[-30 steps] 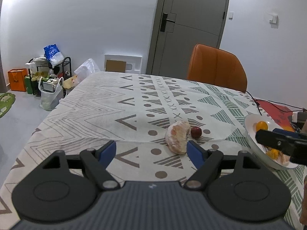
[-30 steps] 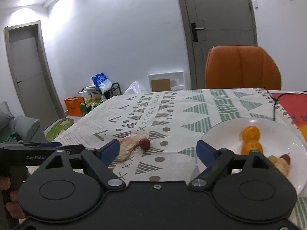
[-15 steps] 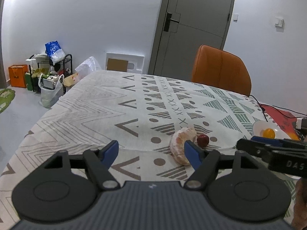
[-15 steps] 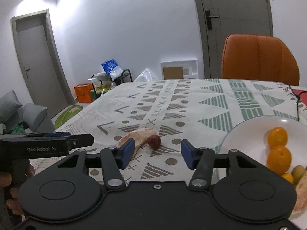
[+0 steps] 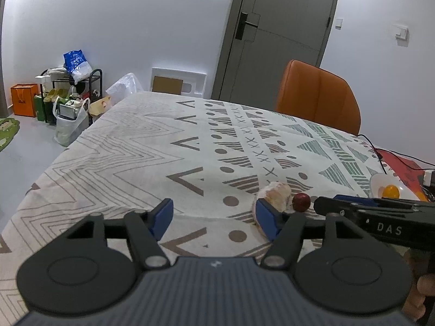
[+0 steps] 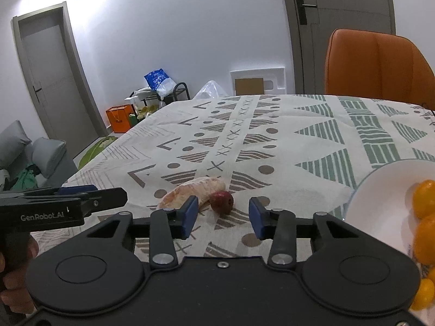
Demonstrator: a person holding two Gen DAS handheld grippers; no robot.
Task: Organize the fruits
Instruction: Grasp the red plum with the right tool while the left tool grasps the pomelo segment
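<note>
A peeled pale-orange citrus piece [image 6: 190,193] lies on the patterned tablecloth with a small dark-red fruit [image 6: 223,201] touching its right end. Both also show in the left wrist view, the citrus piece [image 5: 274,193] and the red fruit [image 5: 301,201]. A white plate [image 6: 380,203] at the right holds several orange fruits [image 6: 424,202]. My right gripper [image 6: 222,218] is open, just short of the red fruit. My left gripper [image 5: 214,218] is open and empty, its right finger in front of the citrus piece.
An orange chair [image 6: 378,65] stands behind the table's far edge. A black cable [image 5: 380,154] and a red item [image 5: 402,165] lie at the table's right side. Bags and a rack [image 5: 68,95] stand on the floor at the left.
My right gripper has swung left from the plate towards the red fruit, and its jaws have narrowed. My left gripper has drawn back and left a little.
</note>
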